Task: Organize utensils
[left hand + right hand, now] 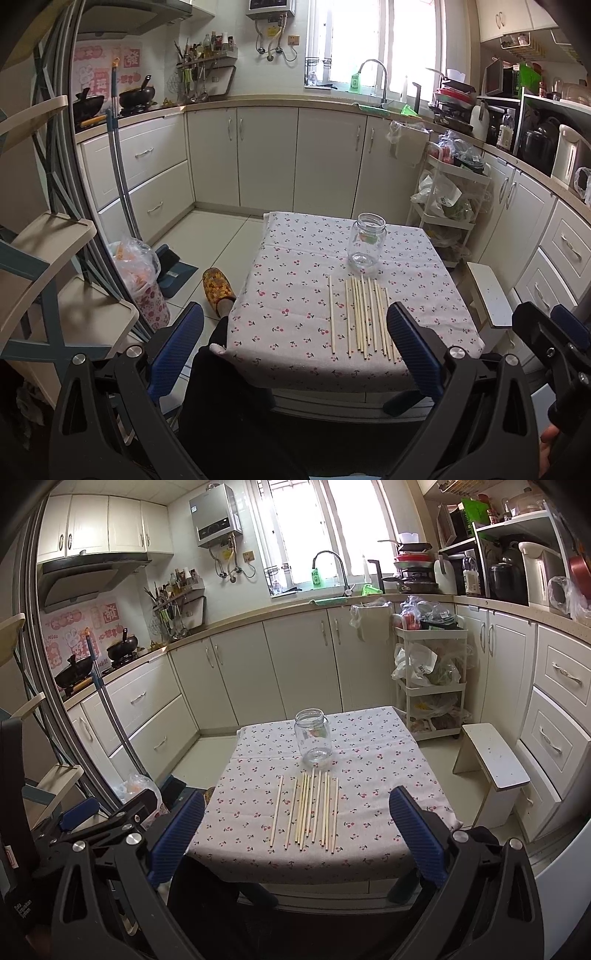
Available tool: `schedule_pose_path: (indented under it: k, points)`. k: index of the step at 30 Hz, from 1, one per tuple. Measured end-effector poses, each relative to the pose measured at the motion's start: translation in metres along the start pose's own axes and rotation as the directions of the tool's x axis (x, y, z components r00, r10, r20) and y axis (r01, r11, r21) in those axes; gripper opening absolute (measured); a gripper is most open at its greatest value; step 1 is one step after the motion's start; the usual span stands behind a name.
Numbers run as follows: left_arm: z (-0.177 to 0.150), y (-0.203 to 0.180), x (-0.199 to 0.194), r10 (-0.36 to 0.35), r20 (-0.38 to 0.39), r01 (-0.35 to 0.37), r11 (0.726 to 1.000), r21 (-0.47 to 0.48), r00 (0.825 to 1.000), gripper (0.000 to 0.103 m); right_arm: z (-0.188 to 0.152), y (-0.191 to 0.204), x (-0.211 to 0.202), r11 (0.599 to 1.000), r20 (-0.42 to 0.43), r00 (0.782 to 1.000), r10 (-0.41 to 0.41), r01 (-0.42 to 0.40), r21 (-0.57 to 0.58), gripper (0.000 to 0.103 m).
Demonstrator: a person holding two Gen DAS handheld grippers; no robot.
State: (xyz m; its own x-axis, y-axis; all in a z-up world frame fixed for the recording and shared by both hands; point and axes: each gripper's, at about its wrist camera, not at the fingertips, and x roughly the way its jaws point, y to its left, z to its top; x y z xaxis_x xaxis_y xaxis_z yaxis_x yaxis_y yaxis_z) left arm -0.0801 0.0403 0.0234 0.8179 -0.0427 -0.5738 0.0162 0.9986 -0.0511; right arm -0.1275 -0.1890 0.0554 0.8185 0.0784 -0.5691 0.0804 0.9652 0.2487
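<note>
Several pale wooden chopsticks (364,317) lie side by side on a small table with a cherry-print cloth (295,295); one stick lies a little apart on the left. An empty clear glass jar (365,242) stands upright just behind them. The chopsticks (308,808), the jar (313,734) and the cloth (369,760) also show in the right wrist view. My left gripper (295,325) is open and empty, held back from the table's near edge. My right gripper (297,808) is open and empty too, held at the same distance.
A white stool (491,764) stands right of the table, with a white trolley (428,686) of bags behind it. A yellow slipper (218,288), a dustpan (177,273) and a bagged bin (140,280) sit on the floor at left. Kitchen cabinets line the walls.
</note>
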Motion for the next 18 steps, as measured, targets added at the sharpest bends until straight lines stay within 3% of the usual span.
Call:
schedule_pose_path:
  k: [18]
  points:
    - [-0.0011, -0.0007, -0.0015, 0.000, -0.005, 0.000, 1.000, 0.000, 1.000, 0.095, -0.0028, 0.0036, 0.0013, 0.999, 0.021, 0.999, -0.028, 0.029, -0.038, 0.096]
